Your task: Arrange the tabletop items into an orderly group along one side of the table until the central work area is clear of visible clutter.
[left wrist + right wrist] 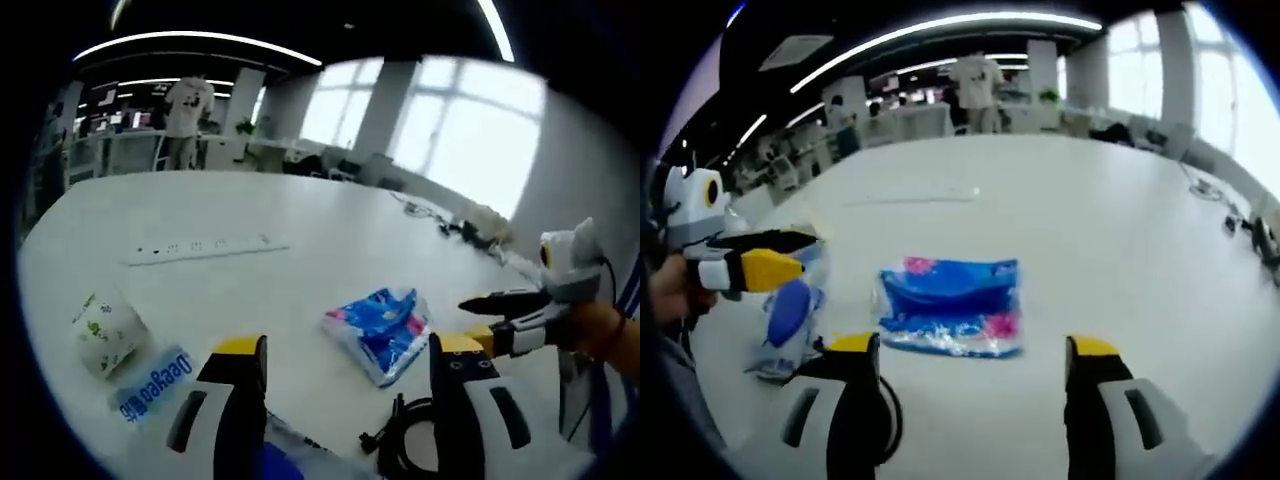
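Coiled black cable [400,445] lies nearest, between the left gripper's [350,400] spread, empty fingers. Blue tissue pack [950,305] rests on the white table [1090,220] at twelve o'clock from the right gripper [970,400] — long axis crosswise to its open, empty fingers. That gripper is level and nearer it — probably the one to grasp.
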Demonstrator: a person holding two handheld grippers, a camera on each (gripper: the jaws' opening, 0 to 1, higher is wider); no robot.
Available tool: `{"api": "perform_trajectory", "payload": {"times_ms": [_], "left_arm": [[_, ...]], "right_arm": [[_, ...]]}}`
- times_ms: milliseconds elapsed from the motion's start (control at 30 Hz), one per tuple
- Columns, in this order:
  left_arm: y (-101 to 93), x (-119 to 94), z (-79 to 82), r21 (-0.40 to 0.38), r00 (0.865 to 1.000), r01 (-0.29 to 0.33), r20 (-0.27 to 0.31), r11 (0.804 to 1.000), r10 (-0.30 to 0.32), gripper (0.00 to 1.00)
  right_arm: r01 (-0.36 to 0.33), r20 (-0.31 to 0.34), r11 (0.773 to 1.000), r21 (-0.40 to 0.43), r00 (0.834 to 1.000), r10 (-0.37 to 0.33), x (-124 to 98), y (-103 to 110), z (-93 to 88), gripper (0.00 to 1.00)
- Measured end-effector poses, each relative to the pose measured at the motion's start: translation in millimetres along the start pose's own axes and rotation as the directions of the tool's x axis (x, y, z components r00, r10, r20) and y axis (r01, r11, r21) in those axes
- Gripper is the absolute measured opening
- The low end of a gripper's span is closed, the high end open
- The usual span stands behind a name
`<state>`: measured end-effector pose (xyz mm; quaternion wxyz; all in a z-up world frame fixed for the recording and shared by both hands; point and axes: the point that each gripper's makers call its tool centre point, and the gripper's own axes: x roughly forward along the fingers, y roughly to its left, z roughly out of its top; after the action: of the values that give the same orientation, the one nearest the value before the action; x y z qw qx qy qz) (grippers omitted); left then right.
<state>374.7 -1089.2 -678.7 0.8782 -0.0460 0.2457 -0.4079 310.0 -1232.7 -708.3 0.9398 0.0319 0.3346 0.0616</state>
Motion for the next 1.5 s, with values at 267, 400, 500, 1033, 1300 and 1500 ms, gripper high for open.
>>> {"api": "perform_trajectory", "payload": {"times_ms": [267,400,500,1033,1300,1500], "left_arm": [[17.4,-26.5,1.9,0.053,1.000,0.016,-0.017,0.998,-0.015,0.89],[27.7,-36.5,-1.4,0.078,1.000,0.011,-0.017,0.997,-0.010,0.94],[32.0,-44.9,-5.1,0.092,1.000,0.021,-0.021,0.996,-0.019,0.99],[78.1,-79.8,-23.0,0.141,0.998,-0.025,-0.050,0.990,0.032,0.96],[93.5,-88.9,-37.3,0.131,0.998,-0.027,-0.060,0.991,0.035,0.92],[105.6,-88.6,-47.0,0.142,0.995,-0.040,-0.081,0.989,0.052,0.88]], "right_arm": [[-0.061,0.009,0.998,-0.004,0.998,0.061,-10.6,33.8,11.4,0.89],[-0.074,0.007,0.997,-0.020,0.997,0.074,-15.4,53.3,13.7,0.92],[-0.084,-0.005,0.996,-0.022,0.996,0.084,-18.8,66.8,10.8,0.95],[-0.131,-0.033,0.991,0.020,0.991,0.132,-34.0,132.5,-13.6,0.94],[-0.107,-0.059,0.994,0.005,0.992,0.107,-31.0,152.8,-32.0,0.91],[-0.103,-0.079,0.994,0.042,0.991,0.106,-29.1,163.5,-44.7,0.87]]}}
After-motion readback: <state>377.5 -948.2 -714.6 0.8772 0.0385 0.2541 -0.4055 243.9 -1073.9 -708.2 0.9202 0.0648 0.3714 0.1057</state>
